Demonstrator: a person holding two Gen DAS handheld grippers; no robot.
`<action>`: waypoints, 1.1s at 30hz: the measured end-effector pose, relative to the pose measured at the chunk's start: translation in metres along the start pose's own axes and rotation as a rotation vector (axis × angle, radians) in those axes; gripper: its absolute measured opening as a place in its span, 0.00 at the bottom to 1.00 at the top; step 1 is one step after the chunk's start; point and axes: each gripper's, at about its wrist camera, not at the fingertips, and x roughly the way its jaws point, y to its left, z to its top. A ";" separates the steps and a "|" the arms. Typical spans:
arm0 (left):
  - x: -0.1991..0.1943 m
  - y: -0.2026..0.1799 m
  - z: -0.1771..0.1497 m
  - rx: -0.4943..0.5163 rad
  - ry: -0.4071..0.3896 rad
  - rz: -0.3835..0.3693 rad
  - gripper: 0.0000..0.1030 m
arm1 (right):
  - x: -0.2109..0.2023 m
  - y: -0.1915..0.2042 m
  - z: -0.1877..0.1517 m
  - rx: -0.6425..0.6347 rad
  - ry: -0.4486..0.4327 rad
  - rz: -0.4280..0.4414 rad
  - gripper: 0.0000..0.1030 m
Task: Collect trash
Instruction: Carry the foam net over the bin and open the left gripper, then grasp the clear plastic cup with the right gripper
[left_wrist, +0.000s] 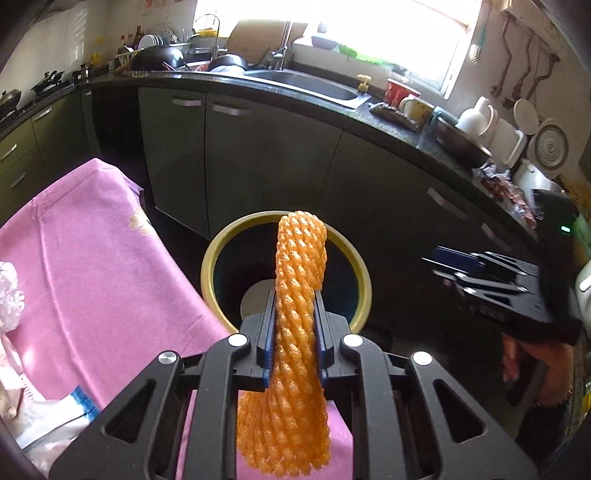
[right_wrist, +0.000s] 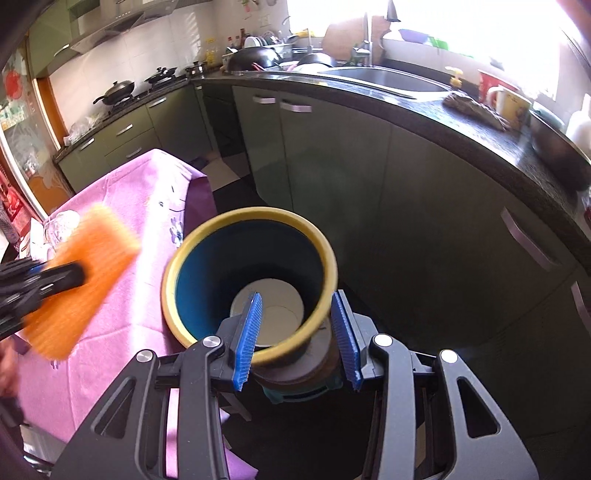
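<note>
Beside pink-clothed bench (right_wrist: 122, 206): yellow-rimmed bin (right_wrist: 207, 229), grey disc at bottom, rest dim. Left claw (left_wrist: 294, 325) pinching orange foam net (left_wrist: 299, 266); lower end cut off. Right claw (right_wrist: 301, 328) spread, straddling bin rim.

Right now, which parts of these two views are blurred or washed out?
Left wrist view: the right gripper is motion-smeared, and the window is blown out white. Right wrist view: the orange foam net is streaked with blur, the window glare bleaches the top right.

both wrist views look down, close, sharing bin (left_wrist: 286, 266) (right_wrist: 251, 277).
</note>
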 end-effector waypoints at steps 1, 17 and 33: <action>0.016 -0.003 0.005 -0.009 0.014 0.009 0.17 | 0.000 -0.007 -0.003 0.008 0.003 -0.003 0.39; 0.029 -0.005 0.016 -0.095 0.001 0.025 0.73 | 0.014 -0.018 -0.016 0.021 0.044 0.017 0.48; -0.206 0.063 -0.101 -0.142 -0.331 0.225 0.90 | 0.006 0.136 -0.029 -0.234 0.027 0.308 0.75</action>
